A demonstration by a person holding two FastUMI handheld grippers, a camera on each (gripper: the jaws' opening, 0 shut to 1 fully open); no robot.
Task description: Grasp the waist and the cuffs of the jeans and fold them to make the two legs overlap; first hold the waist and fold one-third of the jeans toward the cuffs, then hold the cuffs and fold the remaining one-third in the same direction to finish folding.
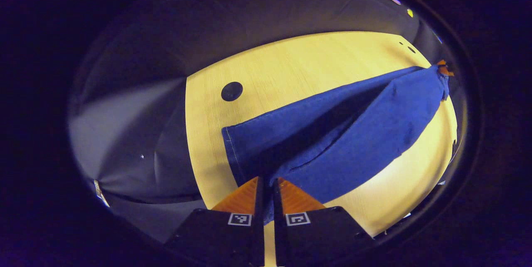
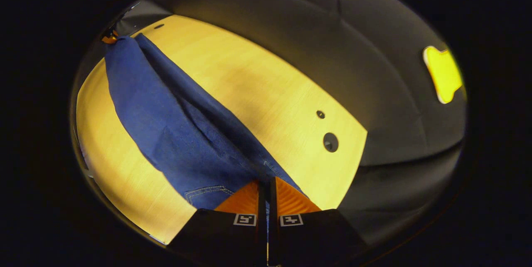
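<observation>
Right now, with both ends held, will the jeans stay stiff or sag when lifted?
Probably floppy: the jeans sag between both grips, folding along their length. Likely not slippery, since the fingers hold them. Fairly heavy cloth, perhaps.

My pale wooden table [image 1: 291,67] glows under warm light, a round dark hole [image 1: 231,91] near its edge, while black cloth walls [image 2: 332,34] close the booth behind it and darkness falls beyond.

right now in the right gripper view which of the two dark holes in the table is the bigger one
The nearer hole, closer to the table edge. The smaller hole sits just beyond it, farther from the right gripper, which is clamped on the jeans.
</observation>
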